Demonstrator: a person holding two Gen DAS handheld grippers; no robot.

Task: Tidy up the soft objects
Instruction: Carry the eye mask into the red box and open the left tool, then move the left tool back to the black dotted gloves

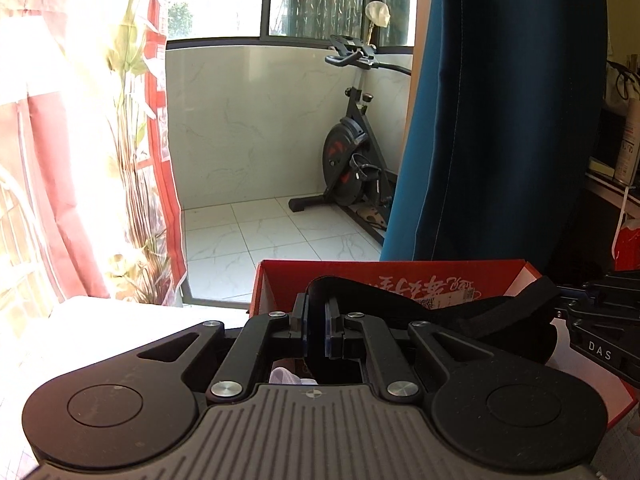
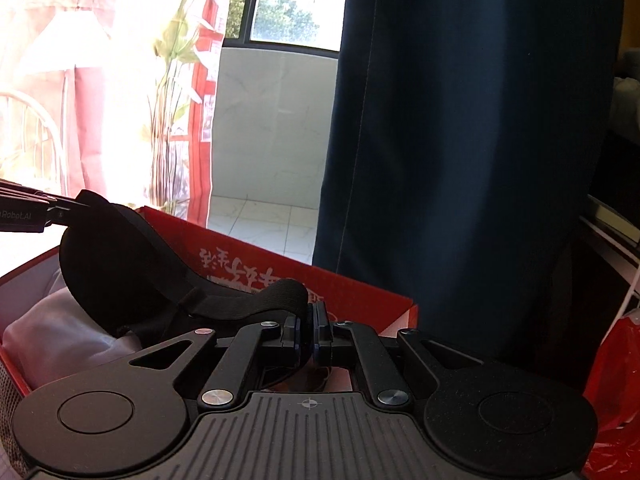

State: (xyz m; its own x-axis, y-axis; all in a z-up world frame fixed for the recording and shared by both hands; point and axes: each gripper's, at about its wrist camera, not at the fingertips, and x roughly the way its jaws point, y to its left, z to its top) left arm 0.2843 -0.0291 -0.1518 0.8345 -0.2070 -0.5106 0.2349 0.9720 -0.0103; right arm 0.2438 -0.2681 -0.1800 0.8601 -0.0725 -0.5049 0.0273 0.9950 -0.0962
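A black sleep mask (image 2: 120, 264) with an elastic strap hangs stretched between my two grippers above an open red cardboard box (image 2: 276, 256). My left gripper (image 1: 316, 314) is shut on one end of the mask (image 1: 492, 312), and black fabric fills the gap between its blue pads. My right gripper (image 2: 311, 322) is shut on the strap at the other end. Each gripper shows in the other's view: the right gripper (image 1: 576, 308) at the right edge, the left gripper (image 2: 66, 210) at the left edge. Pale cloth (image 2: 60, 340) lies inside the box (image 1: 360, 276).
A dark blue curtain (image 1: 500, 120) hangs right behind the box, and a red patterned curtain (image 1: 80, 180) hangs at the left. An exercise bike (image 1: 352, 152) stands on the tiled balcony floor. A red plastic bag (image 2: 616, 380) sits at the right. A white surface (image 1: 140, 320) lies left of the box.
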